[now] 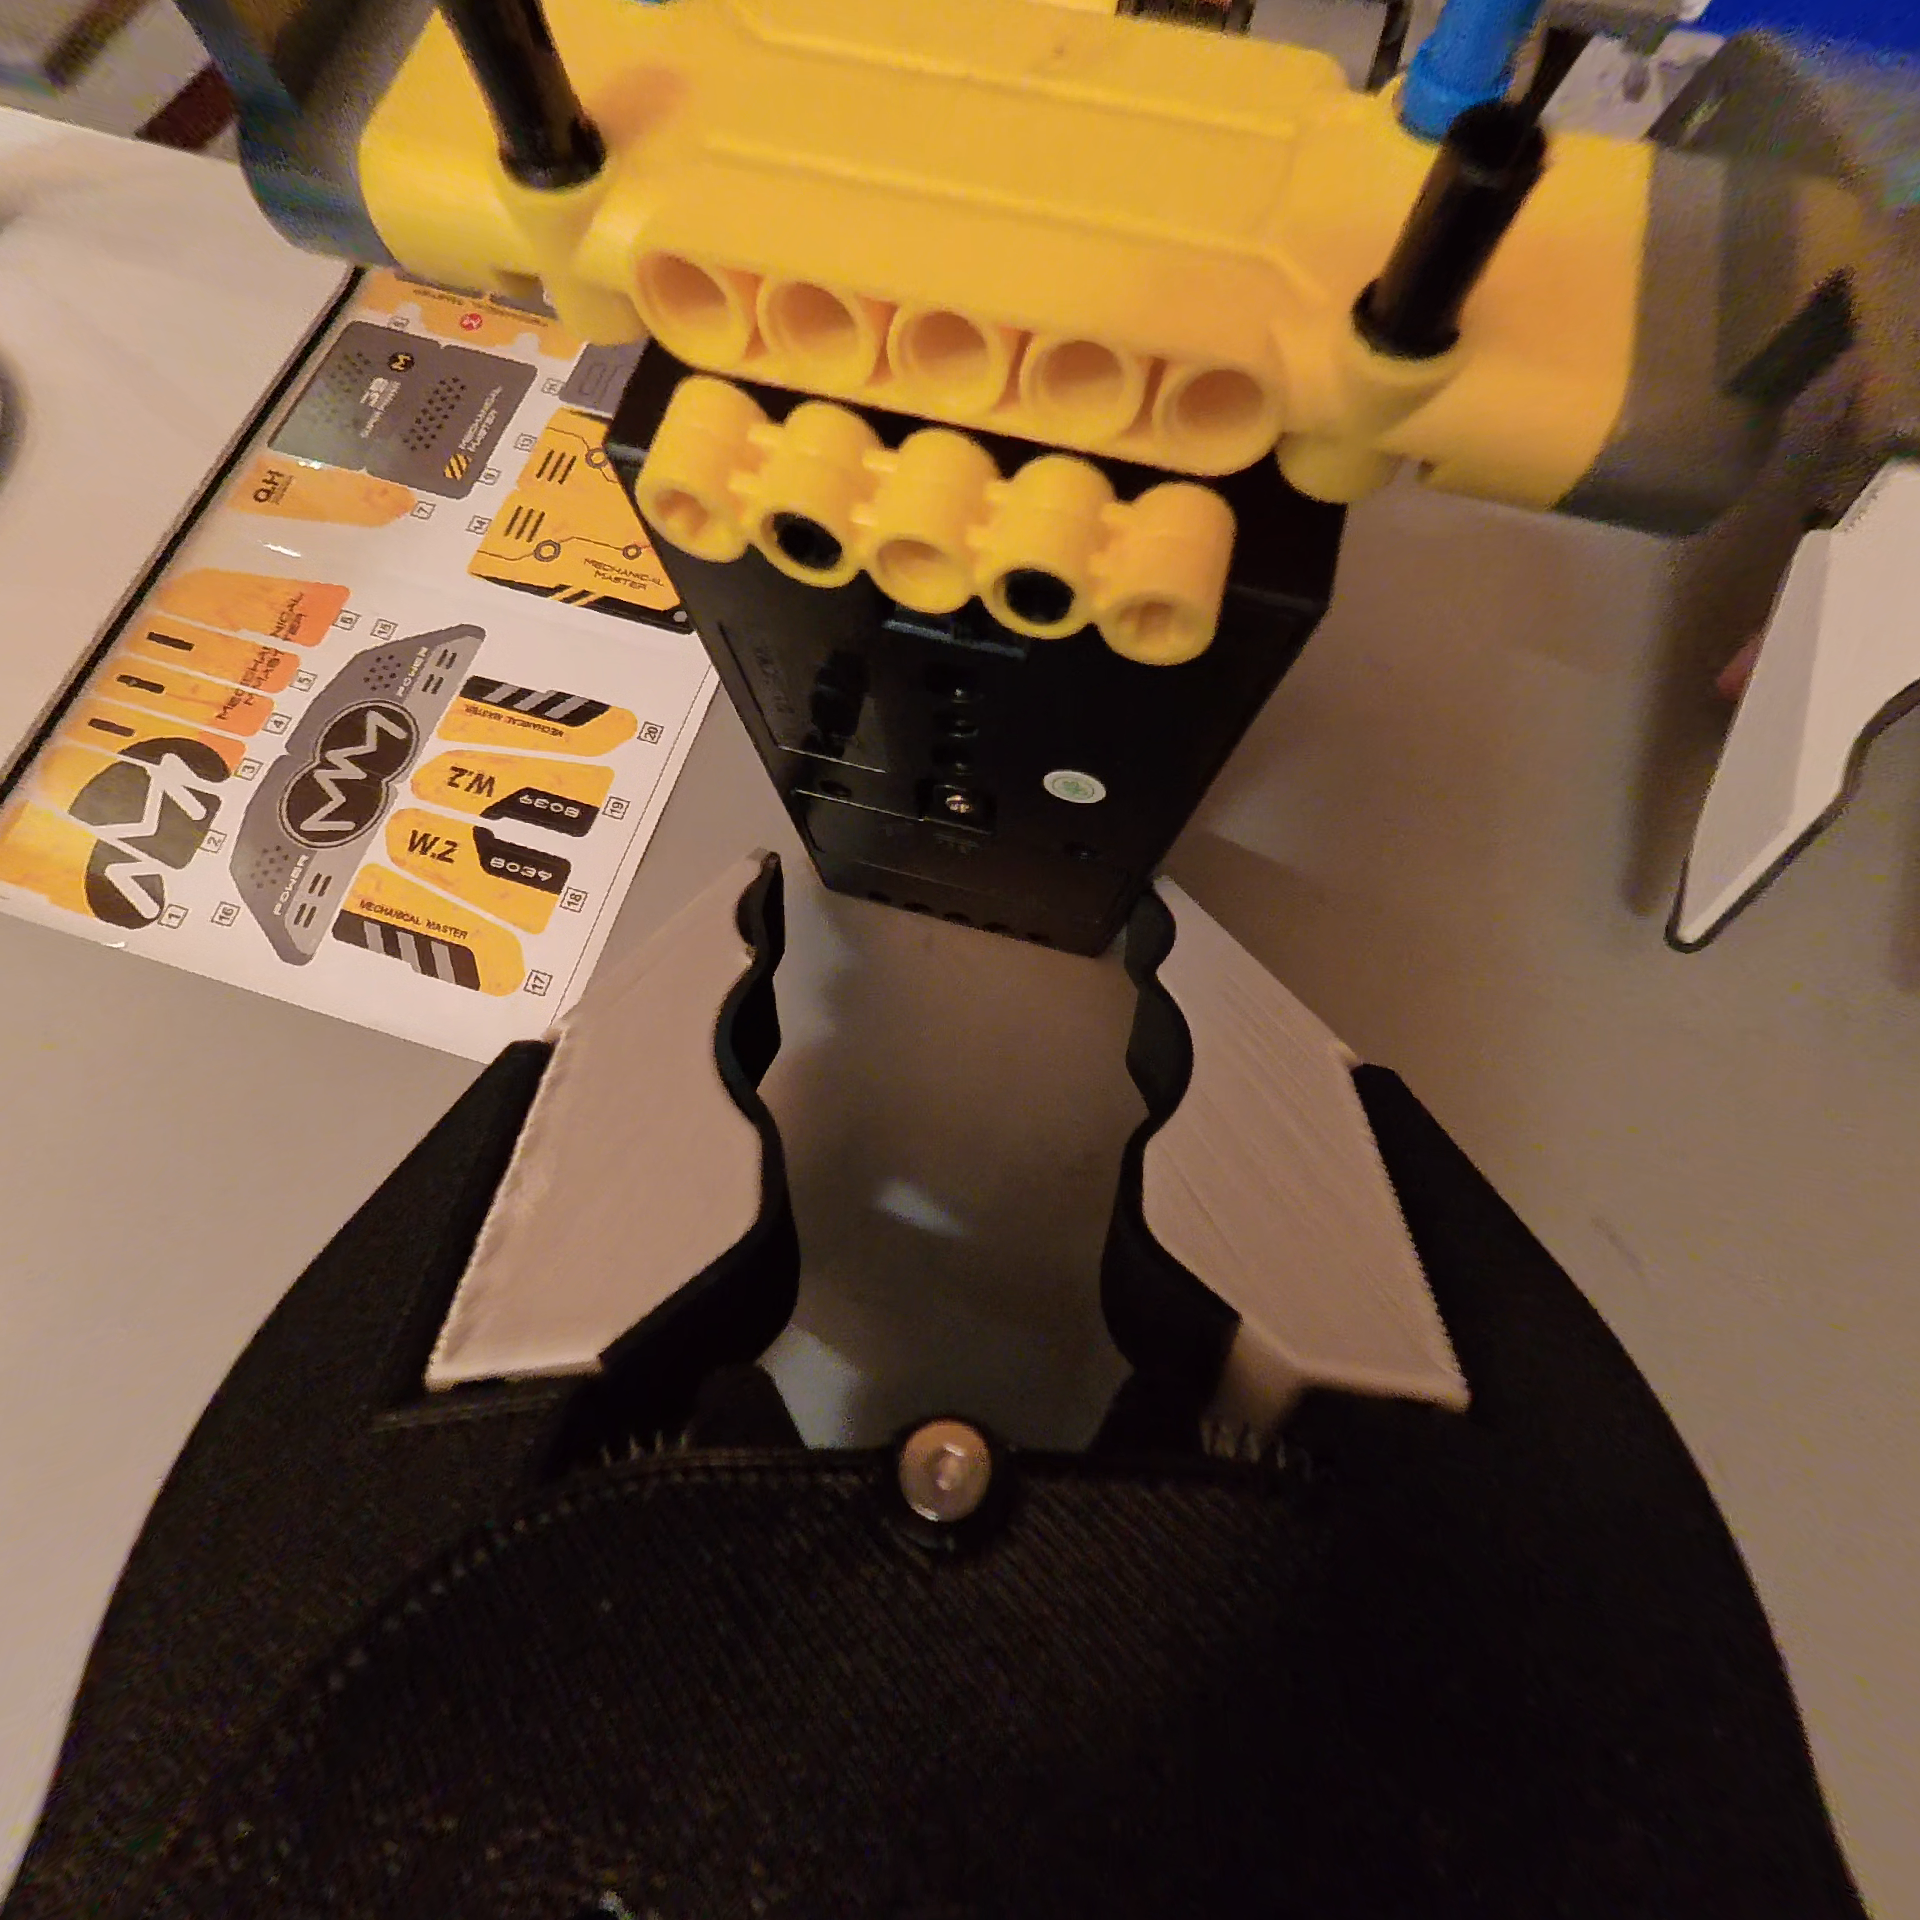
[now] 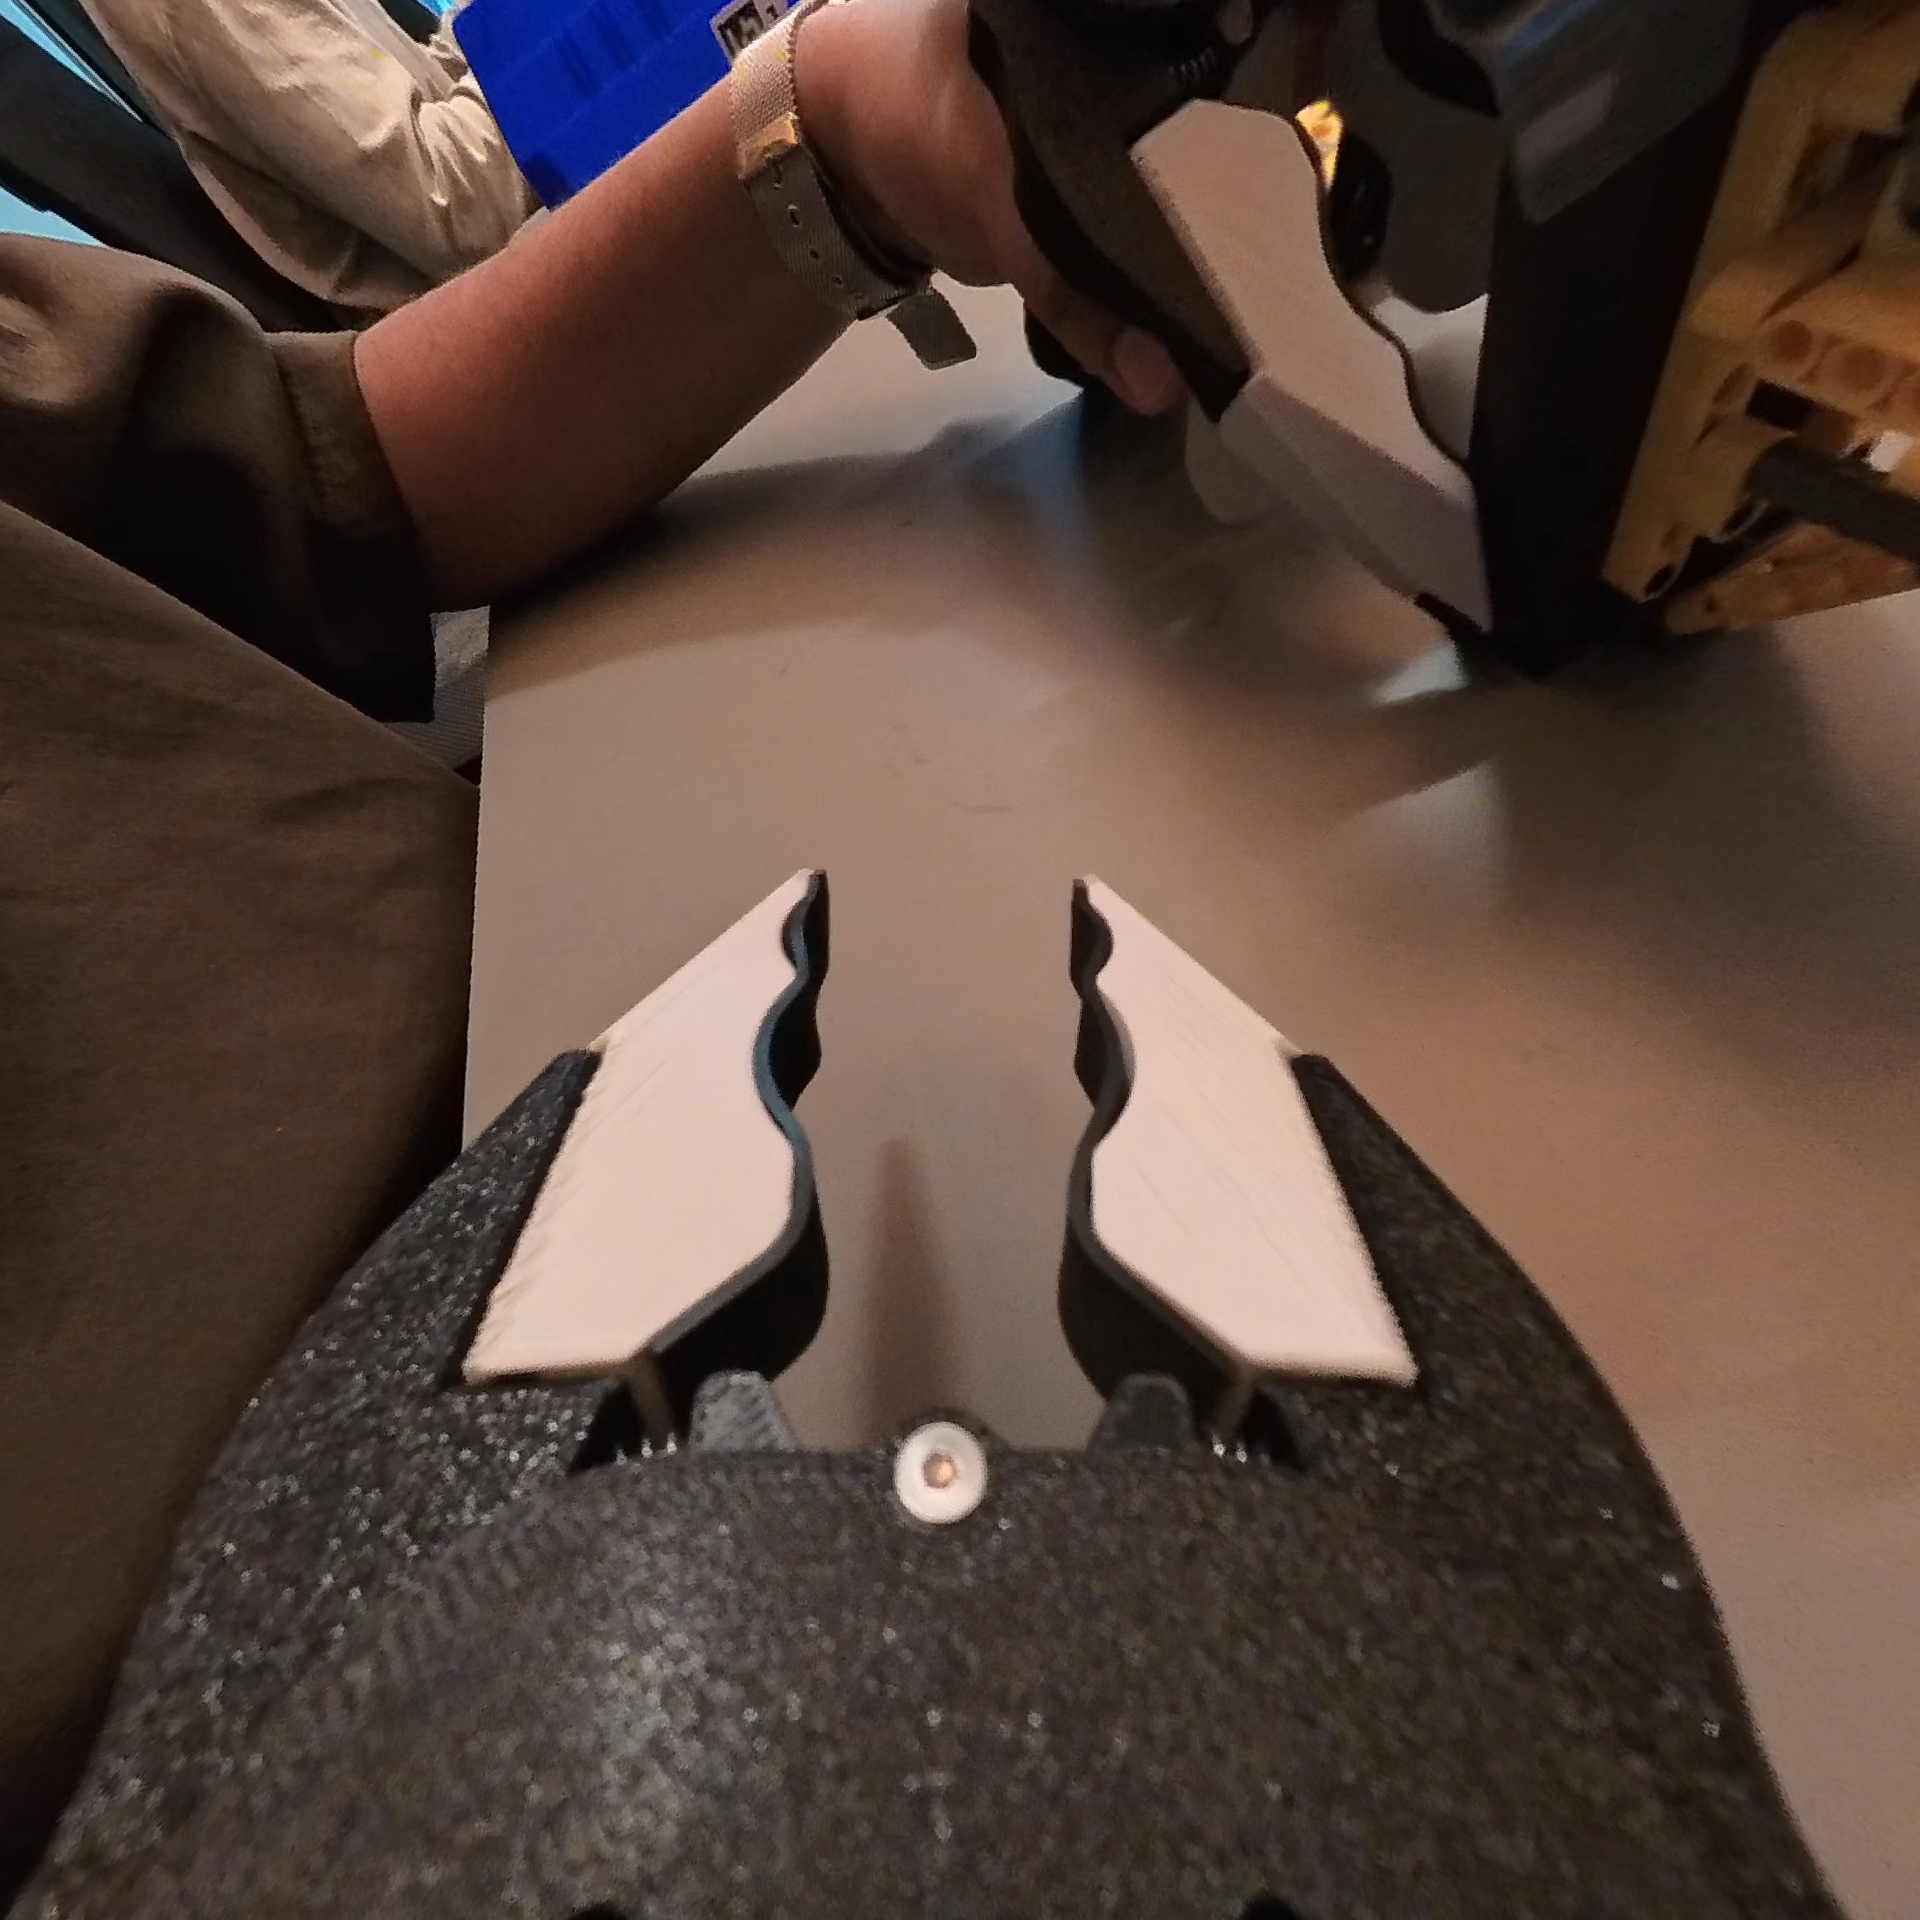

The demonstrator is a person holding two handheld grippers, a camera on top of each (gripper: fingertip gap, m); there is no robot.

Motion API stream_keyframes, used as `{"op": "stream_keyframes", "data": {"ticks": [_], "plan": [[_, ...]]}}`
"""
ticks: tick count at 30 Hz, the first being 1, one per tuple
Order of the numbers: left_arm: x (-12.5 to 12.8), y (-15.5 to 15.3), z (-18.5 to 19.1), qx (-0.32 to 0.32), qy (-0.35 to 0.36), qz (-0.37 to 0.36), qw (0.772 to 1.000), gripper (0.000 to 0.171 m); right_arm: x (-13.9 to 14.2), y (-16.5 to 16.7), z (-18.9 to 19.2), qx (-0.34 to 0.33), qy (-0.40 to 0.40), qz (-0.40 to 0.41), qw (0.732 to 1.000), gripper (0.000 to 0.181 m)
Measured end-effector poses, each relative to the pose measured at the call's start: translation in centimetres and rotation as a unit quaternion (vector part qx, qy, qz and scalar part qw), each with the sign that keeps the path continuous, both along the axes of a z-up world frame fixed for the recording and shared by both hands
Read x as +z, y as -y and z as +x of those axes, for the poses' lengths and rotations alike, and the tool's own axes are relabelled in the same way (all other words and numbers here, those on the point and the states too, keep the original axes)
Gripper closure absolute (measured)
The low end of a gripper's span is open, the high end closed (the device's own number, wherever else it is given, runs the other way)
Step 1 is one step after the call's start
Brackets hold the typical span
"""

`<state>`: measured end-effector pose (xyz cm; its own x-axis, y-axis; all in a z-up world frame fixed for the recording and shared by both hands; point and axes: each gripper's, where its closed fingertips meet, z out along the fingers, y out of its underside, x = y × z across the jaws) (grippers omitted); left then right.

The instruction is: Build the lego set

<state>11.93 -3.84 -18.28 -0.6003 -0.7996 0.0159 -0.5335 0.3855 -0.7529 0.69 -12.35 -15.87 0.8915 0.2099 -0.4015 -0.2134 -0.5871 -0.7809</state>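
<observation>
My left gripper [image 1: 961, 883] is shut on the near end of a black box [image 1: 935, 748], one white fingertip on each side. The box carries a short yellow beam with holes [image 1: 935, 530] and a larger yellow frame [image 1: 987, 208] with two black axles [image 1: 1455, 229]. In the right wrist view the left gripper's fingers [image 2: 1330, 343] clamp the same black box [image 2: 1558, 364], whose lower corner rests on the grey table [image 2: 1039, 727]. My right gripper [image 2: 951, 883] is open and empty, low over the table. One of its fingers [image 1: 1787, 727] shows at the right edge of the left wrist view.
A sheet of yellow, grey and black stickers [image 1: 364, 727] lies on the table left of the box. A person's forearm [image 2: 623, 364] with a wrist strap reaches across to the left gripper. A blue bin [image 2: 582, 83] stands behind. Brown clothing [image 2: 208, 935] fills the left.
</observation>
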Motion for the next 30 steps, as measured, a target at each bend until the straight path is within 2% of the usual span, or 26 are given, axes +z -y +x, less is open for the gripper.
{"op": "stream_keyframes", "data": {"ticks": [4,8,13,17,21,30], "plan": [[0.9,-0.3,-0.1,0.011,0.011,0.015,1.000,0.108,0.1,-0.2,0.3,-0.008,-0.009,0.002,1.000,0.136],[-0.1,-1.3,-1.6,0.027,0.006,0.056,0.998,0.102,0.6,-0.5,1.2,-0.032,-0.008,0.018,0.999,0.137],[0.5,-1.1,-4.1,0.036,0.027,0.035,0.998,0.099,0.9,-1.3,2.1,-0.063,0.025,0.032,0.997,0.142],[1.4,-1.1,-5.7,0.040,0.053,0.013,0.998,0.097,1.9,-3.0,-0.1,-0.036,0.020,0.061,0.997,0.148],[2.4,-1.0,-6.5,0.042,0.081,-0.010,0.996,0.083,2.3,-5.1,-1.5,-0.009,0.060,0.076,0.995,0.150],[4.2,-1.9,-6.4,0.057,0.124,-0.026,0.990,0.110,1.8,-8.2,-0.8,0.039,0.129,0.088,0.987,0.157]]}}
